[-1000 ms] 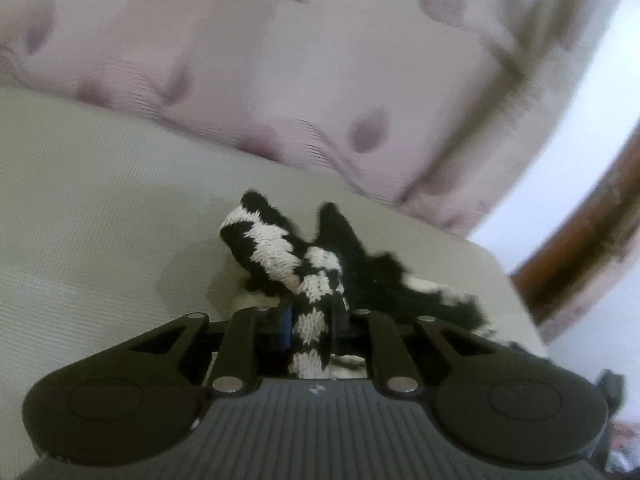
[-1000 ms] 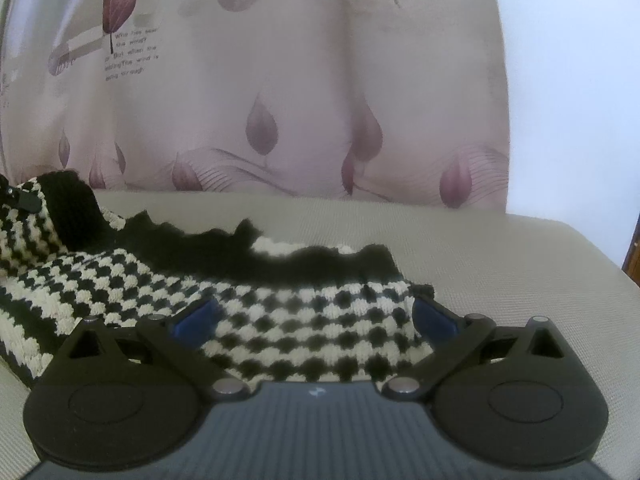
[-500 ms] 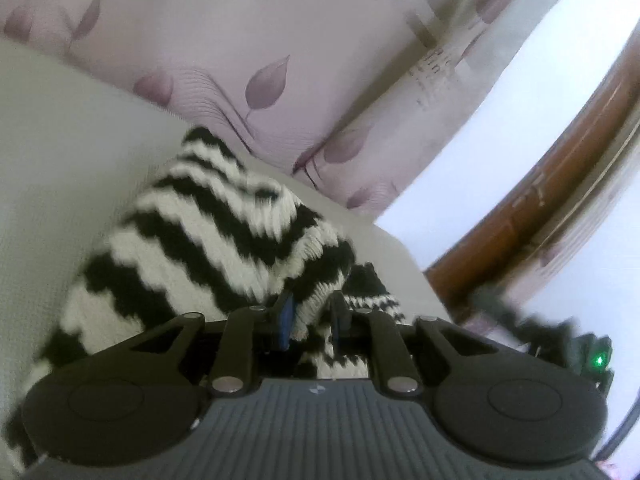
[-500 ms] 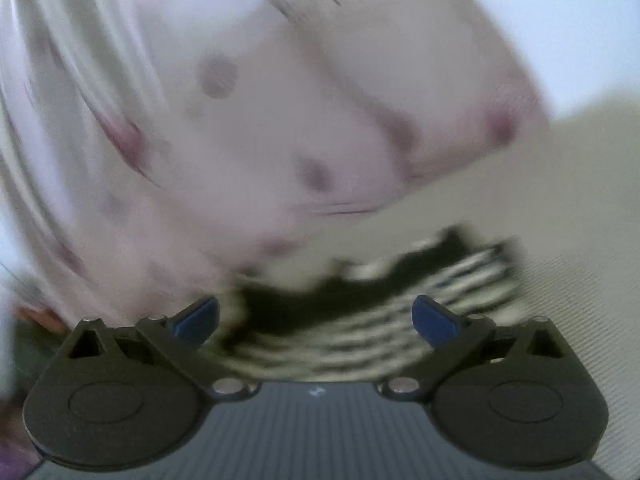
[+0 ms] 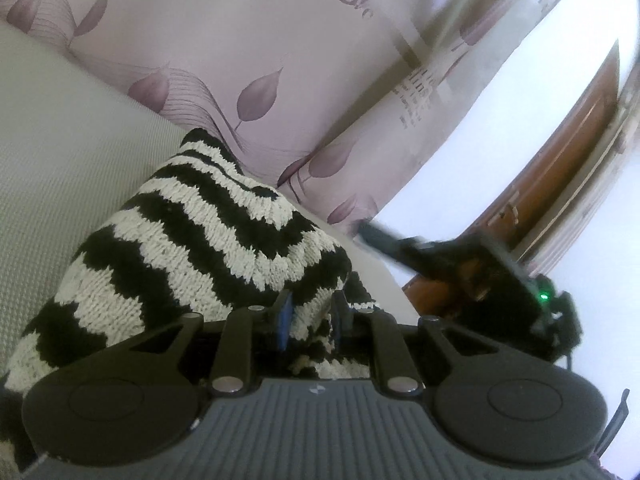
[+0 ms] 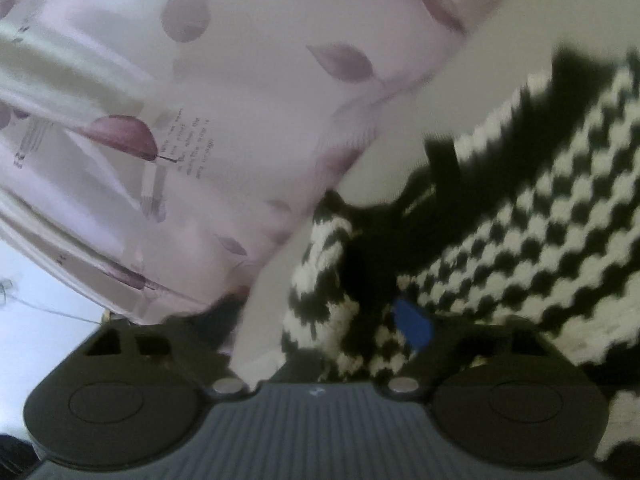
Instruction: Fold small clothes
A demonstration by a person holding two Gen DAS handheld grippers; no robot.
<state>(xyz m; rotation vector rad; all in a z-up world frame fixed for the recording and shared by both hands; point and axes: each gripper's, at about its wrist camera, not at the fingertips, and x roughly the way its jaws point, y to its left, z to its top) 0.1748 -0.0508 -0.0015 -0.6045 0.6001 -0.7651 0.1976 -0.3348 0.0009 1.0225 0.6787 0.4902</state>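
A small black-and-white knitted garment (image 5: 192, 248) with zigzag stripes lies bunched on the grey padded surface (image 5: 48, 152). My left gripper (image 5: 310, 314) is shut on a fold of it, and the cloth drapes up and left from the jaws. In the right wrist view the same garment (image 6: 520, 216) fills the right side, blurred. My right gripper (image 6: 376, 320) is rolled over and its jaws stand narrowed around a bunch of the knit; one blue pad (image 6: 414, 322) shows, the other is hidden in the cloth. The right gripper also shows in the left wrist view (image 5: 472, 268).
A pink curtain (image 5: 280, 40) with purple leaves hangs right behind the surface and also fills the left of the right wrist view (image 6: 200, 100). A brown wooden frame (image 5: 560, 168) and a bright window are at the far right.
My left gripper lifted and turned with the garment still held. My right gripper swung and rolled left, and its jaws went from wide open to narrowed onto the knit.
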